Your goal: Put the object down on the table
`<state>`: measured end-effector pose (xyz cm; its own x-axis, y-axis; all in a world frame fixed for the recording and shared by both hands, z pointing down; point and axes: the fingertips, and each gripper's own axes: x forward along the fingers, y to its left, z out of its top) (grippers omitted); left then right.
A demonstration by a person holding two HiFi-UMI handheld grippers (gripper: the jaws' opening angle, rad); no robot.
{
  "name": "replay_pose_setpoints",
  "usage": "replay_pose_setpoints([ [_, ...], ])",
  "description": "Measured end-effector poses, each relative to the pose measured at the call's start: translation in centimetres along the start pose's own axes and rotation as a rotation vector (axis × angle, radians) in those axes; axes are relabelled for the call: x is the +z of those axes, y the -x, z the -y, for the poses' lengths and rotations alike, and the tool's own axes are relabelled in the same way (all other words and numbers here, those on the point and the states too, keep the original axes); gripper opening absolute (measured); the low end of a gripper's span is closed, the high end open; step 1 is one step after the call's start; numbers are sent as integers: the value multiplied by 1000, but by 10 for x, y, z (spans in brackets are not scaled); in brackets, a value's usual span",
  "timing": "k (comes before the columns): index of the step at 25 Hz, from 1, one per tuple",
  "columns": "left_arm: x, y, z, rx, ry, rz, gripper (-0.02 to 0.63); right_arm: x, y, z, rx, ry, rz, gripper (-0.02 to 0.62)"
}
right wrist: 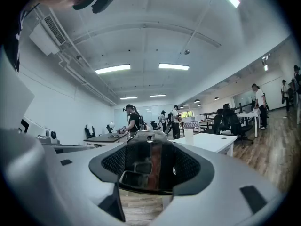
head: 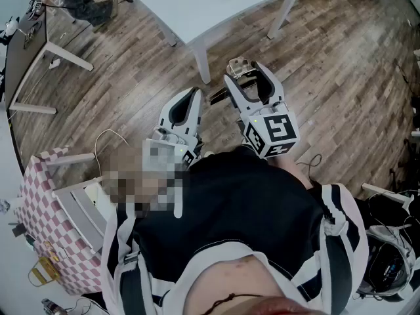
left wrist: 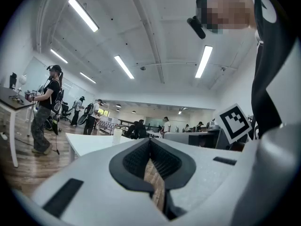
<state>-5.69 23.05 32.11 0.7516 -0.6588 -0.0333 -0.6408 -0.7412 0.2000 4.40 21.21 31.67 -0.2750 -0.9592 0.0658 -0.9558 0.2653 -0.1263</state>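
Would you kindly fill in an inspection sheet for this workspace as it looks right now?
Surface: white table ahead of both grippers; a white cup stands on it.
Job's things: dark glossy object, off the table.
Clutter: pink-checkered box at the person's left.
Grippers: left gripper shut, empty; right gripper shut on the dark glossy object.
Cables: thin cable on the floor.
Surroundings: wood floor; people at other desks.

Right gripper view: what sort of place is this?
Probably an open-plan office or lab workspace: a white table, a black office chair, long ceiling lights and several people standing at desks.
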Motion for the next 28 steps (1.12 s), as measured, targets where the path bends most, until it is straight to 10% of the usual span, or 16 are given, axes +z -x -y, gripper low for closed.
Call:
replay_pose_setpoints([
  [28, -23, 45, -13, -33, 22, -53, 6, -15, 24, -41, -37, -36, 20, 296],
])
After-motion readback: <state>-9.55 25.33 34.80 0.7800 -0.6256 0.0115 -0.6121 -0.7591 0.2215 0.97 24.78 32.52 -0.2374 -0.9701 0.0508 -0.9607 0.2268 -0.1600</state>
